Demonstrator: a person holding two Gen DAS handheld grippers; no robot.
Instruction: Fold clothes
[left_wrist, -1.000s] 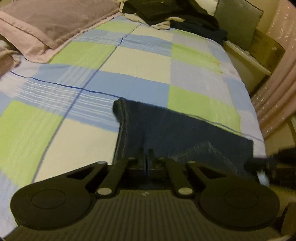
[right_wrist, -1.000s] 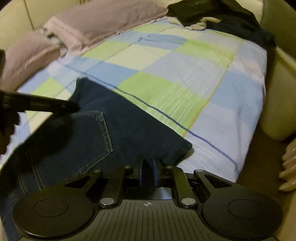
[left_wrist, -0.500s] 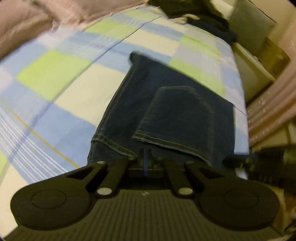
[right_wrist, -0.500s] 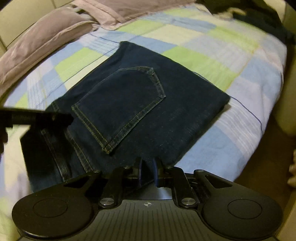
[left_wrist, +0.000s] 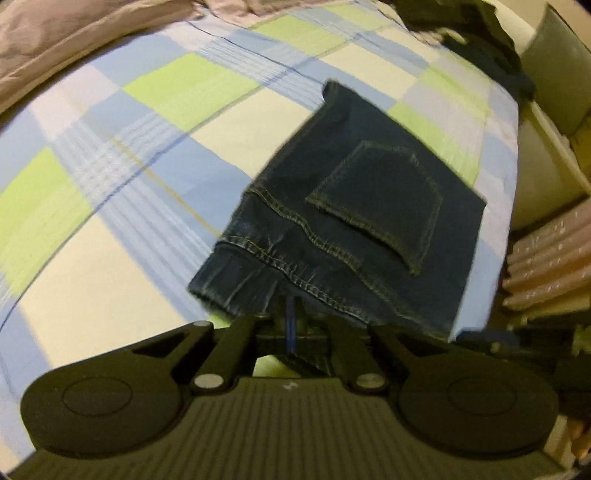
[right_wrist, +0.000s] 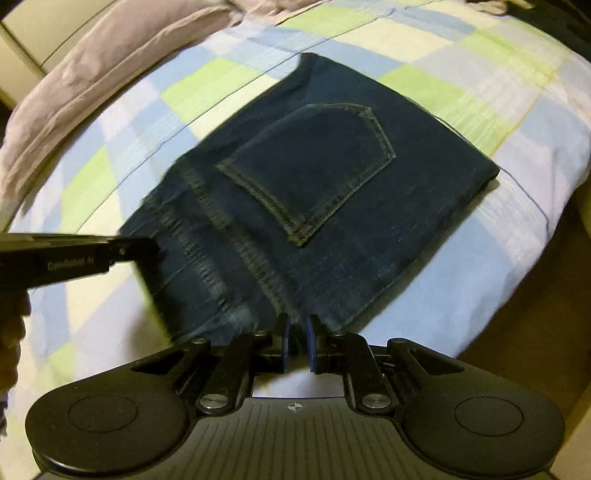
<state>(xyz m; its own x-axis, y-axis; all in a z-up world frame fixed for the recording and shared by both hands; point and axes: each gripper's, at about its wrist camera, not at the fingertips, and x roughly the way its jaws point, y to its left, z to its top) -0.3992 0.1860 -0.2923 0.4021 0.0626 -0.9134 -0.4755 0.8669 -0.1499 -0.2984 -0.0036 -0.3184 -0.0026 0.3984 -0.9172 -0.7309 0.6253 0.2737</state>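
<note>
Dark blue jeans lie folded on the checked bedsheet, back pocket up. My left gripper is shut on the waistband corner nearest me, which stands a little lifted. In the right wrist view the jeans fill the middle, and the left gripper reaches in from the left, pinching their near left edge. My right gripper sits at the near edge of the folded jeans. Its jaws are opening, a gap shows between the pads, and they no longer press the denim.
Pinkish pillows line the far left of the bed. A pile of dark clothes lies at the far end. The bed's edge drops off on the right, beside a pink curtain.
The jeans were folded over, and the back pocket now faces up. Both grippers tipped downward and drew back toward me. The right jaws have parted; the left stays shut on the denim.
</note>
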